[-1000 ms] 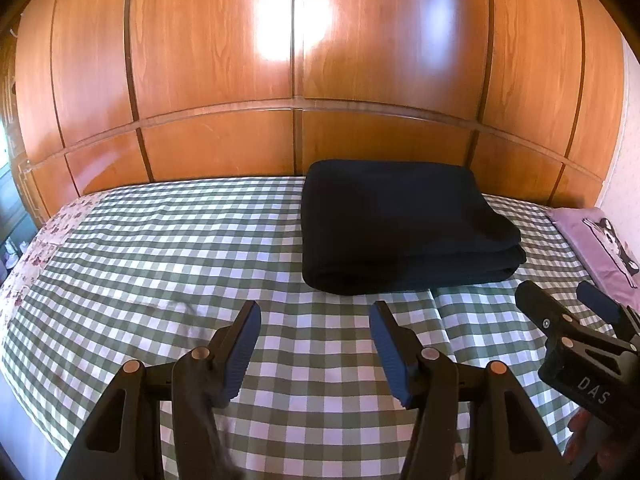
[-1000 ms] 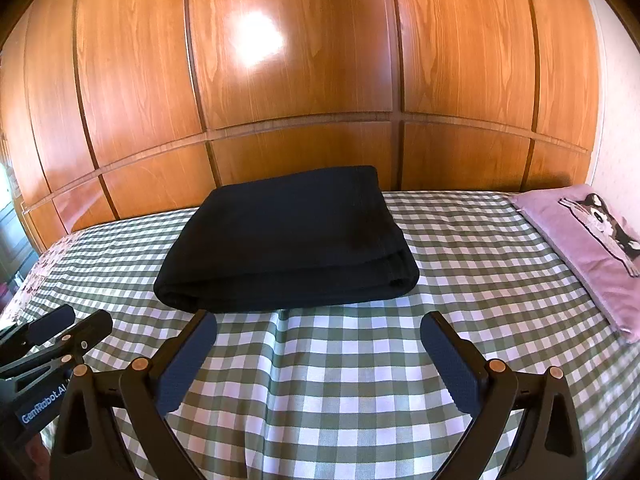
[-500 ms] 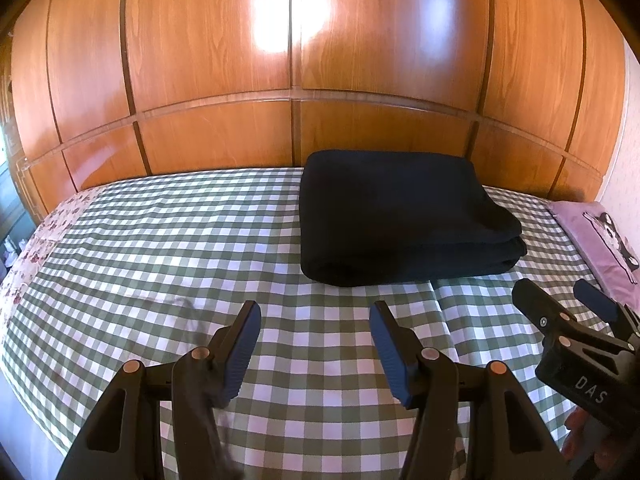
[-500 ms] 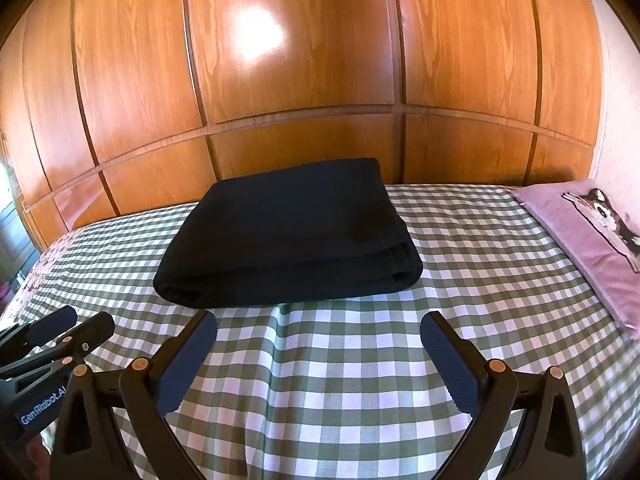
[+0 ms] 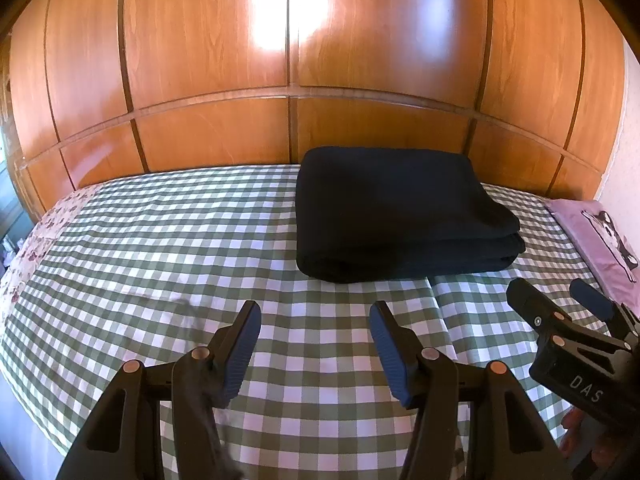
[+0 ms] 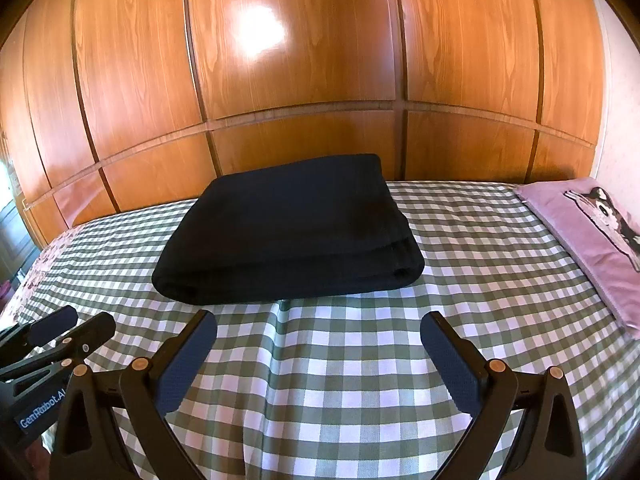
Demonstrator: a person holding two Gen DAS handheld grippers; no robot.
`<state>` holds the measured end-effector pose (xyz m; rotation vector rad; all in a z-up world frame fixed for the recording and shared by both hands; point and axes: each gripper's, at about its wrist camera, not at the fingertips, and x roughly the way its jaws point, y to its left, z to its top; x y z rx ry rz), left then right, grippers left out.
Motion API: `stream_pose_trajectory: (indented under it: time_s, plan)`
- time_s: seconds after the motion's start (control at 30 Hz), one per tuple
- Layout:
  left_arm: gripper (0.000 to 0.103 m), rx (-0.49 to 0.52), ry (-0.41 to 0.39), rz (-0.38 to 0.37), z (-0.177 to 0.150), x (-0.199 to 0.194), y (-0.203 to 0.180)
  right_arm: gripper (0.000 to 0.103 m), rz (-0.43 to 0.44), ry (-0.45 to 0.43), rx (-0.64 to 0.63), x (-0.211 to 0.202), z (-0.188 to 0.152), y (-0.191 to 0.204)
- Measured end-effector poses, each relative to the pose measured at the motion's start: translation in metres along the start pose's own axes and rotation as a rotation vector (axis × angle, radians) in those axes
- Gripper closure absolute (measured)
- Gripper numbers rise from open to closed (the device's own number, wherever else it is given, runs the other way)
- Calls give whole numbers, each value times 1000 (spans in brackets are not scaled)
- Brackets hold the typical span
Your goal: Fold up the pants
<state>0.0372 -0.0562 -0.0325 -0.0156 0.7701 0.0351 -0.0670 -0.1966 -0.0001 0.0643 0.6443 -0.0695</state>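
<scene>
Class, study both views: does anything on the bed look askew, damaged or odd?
Little stands out. The pants lie folded in a neat stack on the checked sheet. One crease runs through the sheet from the stack's front edge toward the cameras. Both grippers, left and right, are open, holding nothing.

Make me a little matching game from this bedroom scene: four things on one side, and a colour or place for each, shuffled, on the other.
Things:
1. folded pants
2. bedsheet
3. pillow
4. wardrobe doors

Descriptions:
A. glossy orange-brown wood, behind the bed
B. black, lying in a neat stack on the bed
C. purple with a dog picture, at the bed's right edge
D. green and white checks

Pairs: 1-B, 2-D, 3-C, 4-A
</scene>
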Motion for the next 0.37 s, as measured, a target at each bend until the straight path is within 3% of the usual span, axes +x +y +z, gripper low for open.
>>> stream_pose_trajectory:
  time_s: [0.37]
  plan:
    - [46,-10,35,3,-2,10,1,1,-1,23,-6,9,-2,-3]
